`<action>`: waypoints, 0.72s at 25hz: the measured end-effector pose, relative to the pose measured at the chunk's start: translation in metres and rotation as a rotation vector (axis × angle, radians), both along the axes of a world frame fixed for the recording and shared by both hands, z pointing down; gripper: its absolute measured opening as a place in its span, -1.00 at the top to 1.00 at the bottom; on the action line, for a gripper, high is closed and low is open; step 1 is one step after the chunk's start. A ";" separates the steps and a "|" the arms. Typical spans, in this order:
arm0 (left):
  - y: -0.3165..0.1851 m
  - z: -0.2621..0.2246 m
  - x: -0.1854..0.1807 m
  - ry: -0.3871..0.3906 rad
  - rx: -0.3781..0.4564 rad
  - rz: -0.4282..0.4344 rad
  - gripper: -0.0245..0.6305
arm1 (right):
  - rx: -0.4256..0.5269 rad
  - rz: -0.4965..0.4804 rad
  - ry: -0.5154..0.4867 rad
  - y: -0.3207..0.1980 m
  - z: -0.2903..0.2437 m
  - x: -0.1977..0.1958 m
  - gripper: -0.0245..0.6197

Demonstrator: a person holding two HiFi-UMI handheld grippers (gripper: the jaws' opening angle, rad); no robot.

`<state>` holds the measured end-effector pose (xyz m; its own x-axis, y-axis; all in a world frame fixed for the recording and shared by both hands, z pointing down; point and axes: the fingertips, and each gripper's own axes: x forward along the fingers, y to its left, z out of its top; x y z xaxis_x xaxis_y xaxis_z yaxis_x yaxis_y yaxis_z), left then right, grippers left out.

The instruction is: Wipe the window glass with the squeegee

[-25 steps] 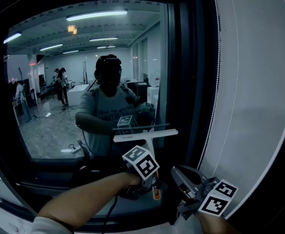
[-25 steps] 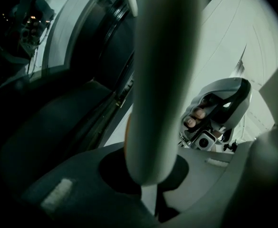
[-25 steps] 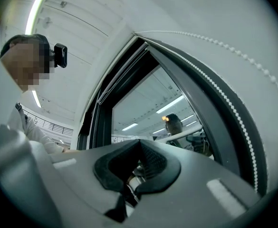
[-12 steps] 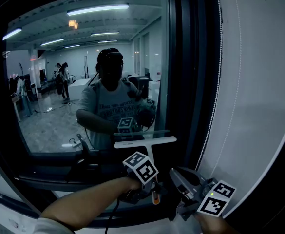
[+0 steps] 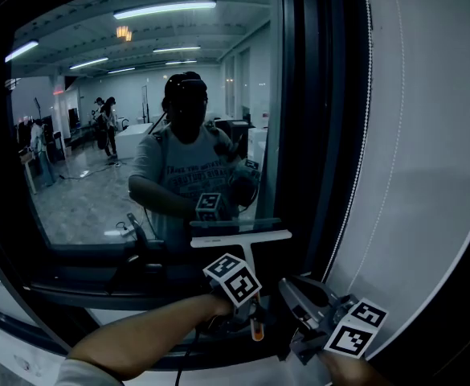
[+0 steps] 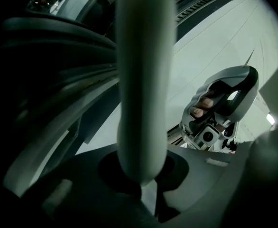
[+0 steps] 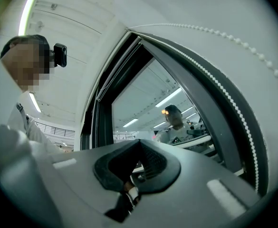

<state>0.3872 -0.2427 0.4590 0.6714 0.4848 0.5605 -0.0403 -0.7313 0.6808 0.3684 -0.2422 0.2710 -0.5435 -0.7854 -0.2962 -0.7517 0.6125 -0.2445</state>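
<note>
Squeegee (image 5: pixel 241 237), white and T-shaped, stood with its blade against the window glass (image 5: pixel 98 159), low on the pane and near its right-hand frame. The handle ran down into the left gripper (image 5: pixel 247 300), whose jaws were clamped on the thick white shaft, as the left gripper view confirmed. The right gripper (image 5: pixel 292 292) was held low and to the right, apart from the tool and the glass. Its jaws were drawn together with nothing between them.

Change over the preceding second: the blade, first higher on the pane and tilted with its right end up, had come down towards the lower edge of the glass and levelled out. Over the last half-second it moved only slightly. This suggests a downward stroke close to its end, with the strip above it probably wiped. The pane to the left probably remained to be done, though no streaks or water could be made out.

Count:
- one squeegee
- two grippers, each with one marker cube
- one pane in view
- one pale roller blind (image 5: pixel 427 135) at the right, with one bead cord (image 5: pixel 361 135)
- in the glass, the reflection of the person working, plus two small reflected figures farther back
</note>
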 end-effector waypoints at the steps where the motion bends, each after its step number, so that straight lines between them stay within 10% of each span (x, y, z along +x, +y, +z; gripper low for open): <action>1: 0.001 0.002 0.000 0.001 -0.006 0.000 0.87 | -0.004 -0.002 -0.001 0.000 0.002 0.000 0.91; 18: 0.017 0.016 -0.001 0.032 -0.021 0.022 0.87 | -0.087 -0.029 0.014 0.001 0.043 0.002 0.91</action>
<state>0.3859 -0.2258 0.4749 0.6780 0.5109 0.5285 -0.0022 -0.7175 0.6965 0.3701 -0.2414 0.3143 -0.5703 -0.7915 -0.2198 -0.7374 0.6112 -0.2877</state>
